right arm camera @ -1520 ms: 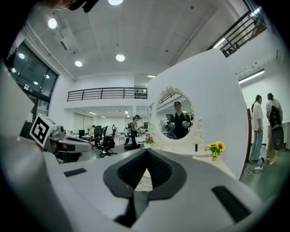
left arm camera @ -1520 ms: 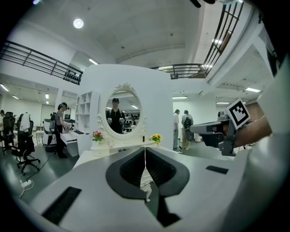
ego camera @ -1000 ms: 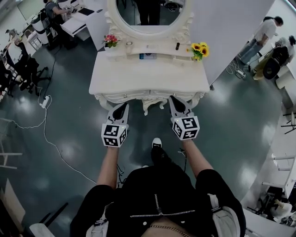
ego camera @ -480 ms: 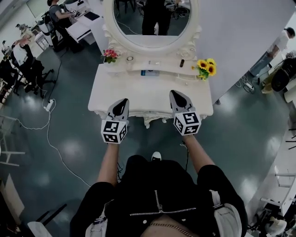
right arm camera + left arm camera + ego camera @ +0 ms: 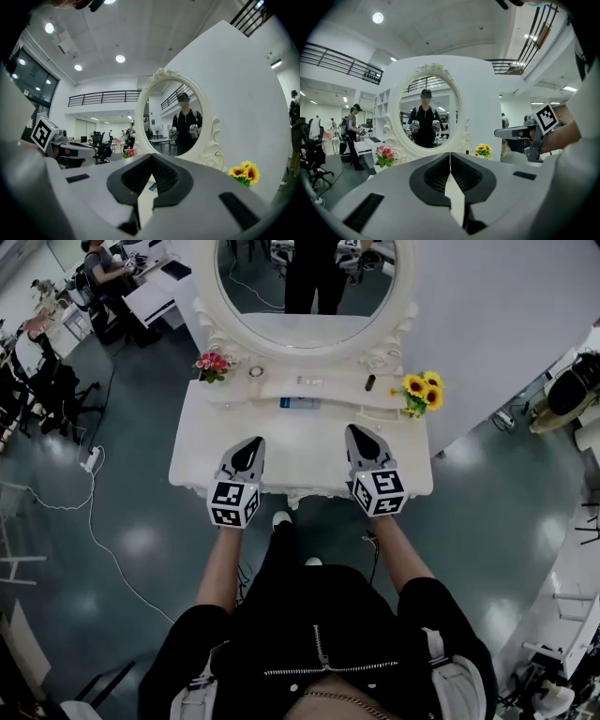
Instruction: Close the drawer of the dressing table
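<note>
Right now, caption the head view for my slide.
Shut, the left gripper and right gripper hover above the dressing table.

Head view: we look steeply down from overhead onto the dressing table [image 5: 300, 451], close above its front edge.
Left and right gripper views: we look level along the jaws, low over the tabletop, facing the mirror [image 5: 424, 112].
Shared by all three: tabletop, mirror, sunflowers [image 5: 243, 172].

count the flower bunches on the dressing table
2: pink flowers at the dressing table's back left corner, sunflowers at its back right corner. None looks hidden.
</note>
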